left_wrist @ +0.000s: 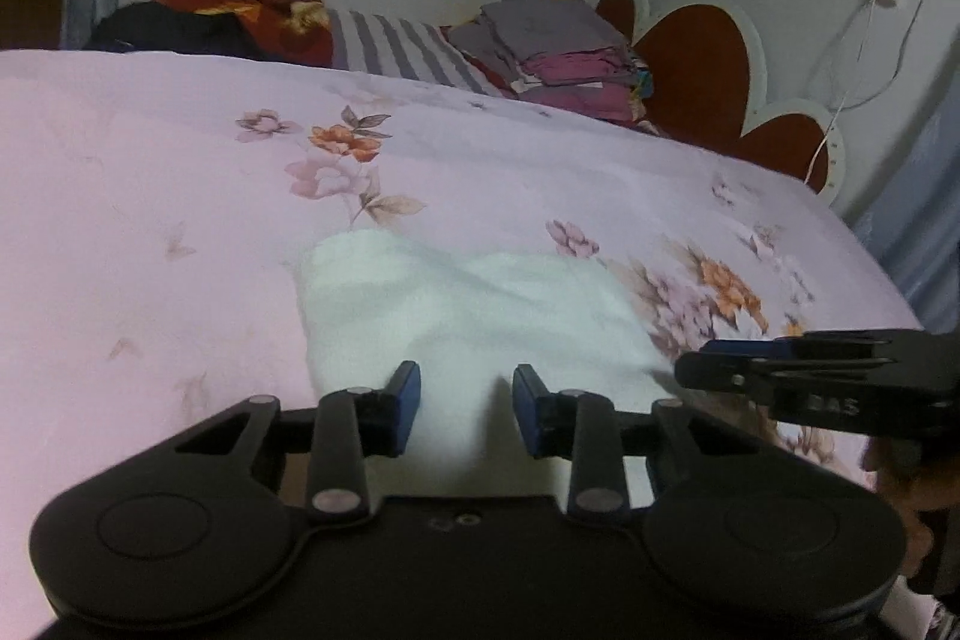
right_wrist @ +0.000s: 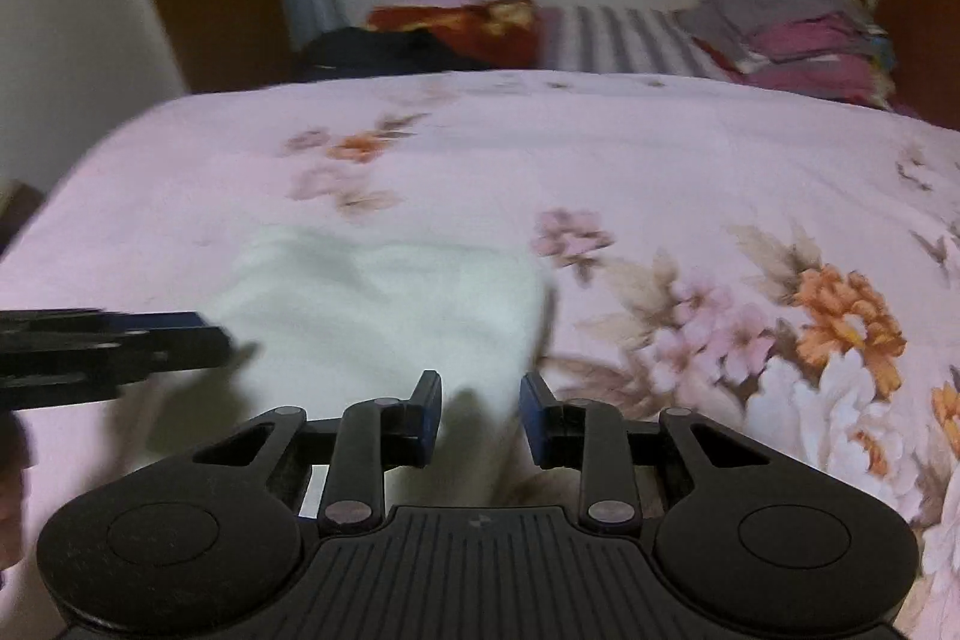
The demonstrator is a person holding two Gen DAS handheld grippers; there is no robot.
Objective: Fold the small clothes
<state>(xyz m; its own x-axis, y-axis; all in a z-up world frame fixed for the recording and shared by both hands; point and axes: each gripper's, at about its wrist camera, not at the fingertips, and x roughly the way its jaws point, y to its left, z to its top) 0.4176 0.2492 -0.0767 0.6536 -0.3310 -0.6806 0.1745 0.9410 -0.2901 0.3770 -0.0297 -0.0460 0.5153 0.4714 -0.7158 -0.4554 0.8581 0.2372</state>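
A small white garment (left_wrist: 474, 304) lies on the pink floral bedspread (left_wrist: 180, 196), partly bunched. My left gripper (left_wrist: 467, 400) is open, its blue pads on either side of the garment's near edge. The right gripper shows from the side at the right of the left wrist view (left_wrist: 690, 370), at the garment's right corner. In the right wrist view the white garment (right_wrist: 384, 304) lies ahead and left, and my right gripper (right_wrist: 480, 409) is open over its near right edge. The left gripper (right_wrist: 222, 340) enters from the left there.
A stack of folded clothes (left_wrist: 558, 52) sits at the far right of the bed near the brown and white headboard (left_wrist: 702, 64). A striped cloth (left_wrist: 396, 46), a red patterned blanket (left_wrist: 252, 13) and a dark item (left_wrist: 174, 31) lie along the far side. A window is behind.
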